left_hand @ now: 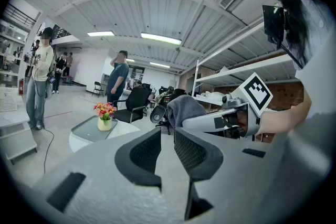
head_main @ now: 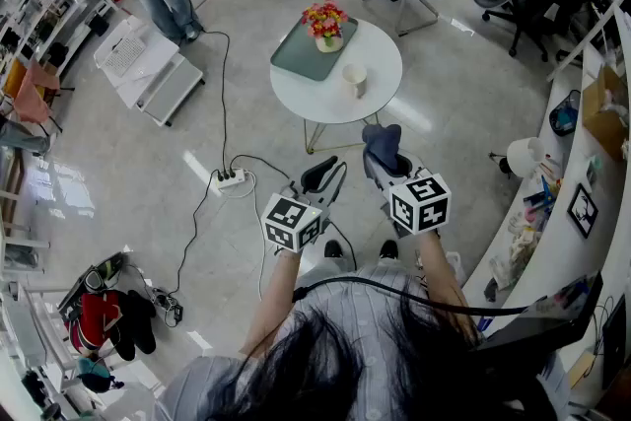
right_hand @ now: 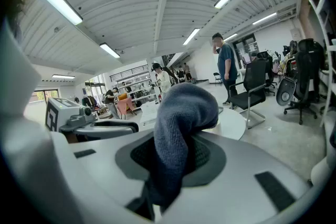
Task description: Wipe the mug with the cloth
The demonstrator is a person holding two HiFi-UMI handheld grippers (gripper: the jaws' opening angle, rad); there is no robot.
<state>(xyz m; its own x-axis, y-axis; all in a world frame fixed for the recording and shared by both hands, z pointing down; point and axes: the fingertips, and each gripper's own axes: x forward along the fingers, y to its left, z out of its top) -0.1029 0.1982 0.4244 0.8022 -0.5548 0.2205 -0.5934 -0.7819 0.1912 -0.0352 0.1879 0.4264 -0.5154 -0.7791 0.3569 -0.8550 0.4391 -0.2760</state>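
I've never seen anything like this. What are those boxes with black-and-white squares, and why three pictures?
No robot here: a person holds a two-jawed tool in each hand, and the marked cubes are part of those tools. One picture comes from a camera on the person's head, looking down; the other two come from cameras riding on the tools. The right tool is shut on a blue-grey cloth; the left tool has its jaws slightly apart and empty. Ahead stands a round white table with a cream mug and a green tray carrying a vase of flowers.
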